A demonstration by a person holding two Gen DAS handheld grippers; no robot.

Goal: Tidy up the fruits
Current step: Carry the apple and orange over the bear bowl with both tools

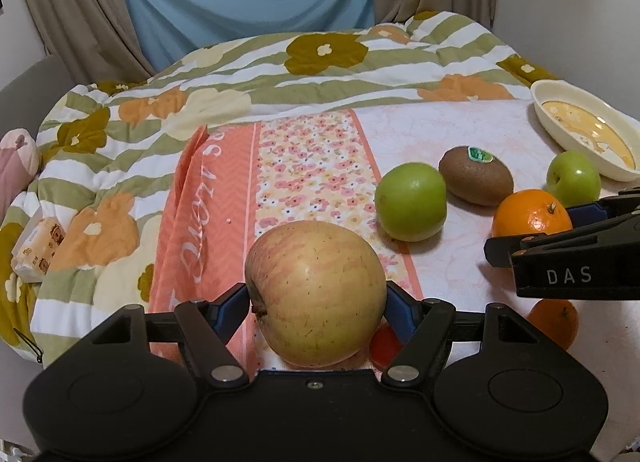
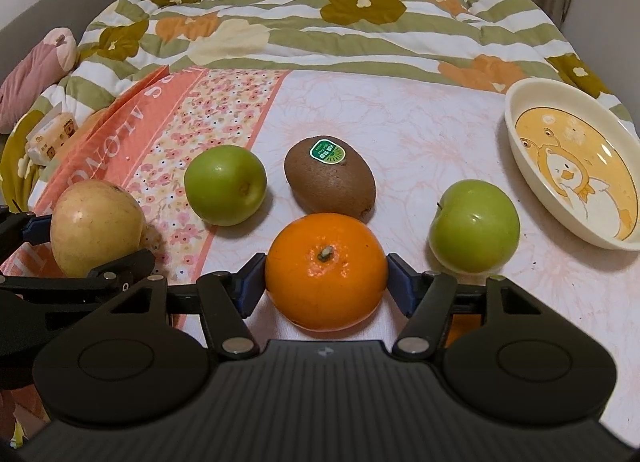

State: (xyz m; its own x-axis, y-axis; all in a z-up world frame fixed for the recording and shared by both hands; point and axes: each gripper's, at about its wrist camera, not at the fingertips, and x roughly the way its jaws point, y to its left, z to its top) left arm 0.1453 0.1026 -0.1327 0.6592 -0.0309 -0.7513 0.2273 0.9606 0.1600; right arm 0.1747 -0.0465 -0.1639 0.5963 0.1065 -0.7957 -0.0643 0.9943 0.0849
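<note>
Left tool (image 1: pixel 318 304): blue pads pressed against both sides of the yellow-pink apple (image 1: pixel 316 292), which sits on the patterned cloth (image 1: pixel 308 166) covering the bed.

Right tool (image 2: pixel 326 282): blue pads set against both sides of the orange (image 2: pixel 326 270), clamped on it; the orange rests on the cloth.

Items ahead of the right tool:
- Kiwi (image 2: pixel 330 180), green sticker on top, just beyond the orange.
- Green apple (image 2: pixel 225 184), ahead and to the left, between the kiwi and the yellow-pink apple.
- Second green apple (image 2: pixel 474 226), just right of the right tool's right finger.
- Cream bowl (image 2: pixel 516 130) with a cartoon duck print, far right, tilted, nothing in it.

A floral quilt (image 2: pixel 320 34) lies beyond the cloth.

A second orange fruit (image 1: pixel 554 322) shows partly below the right tool in the left wrist view.
</note>
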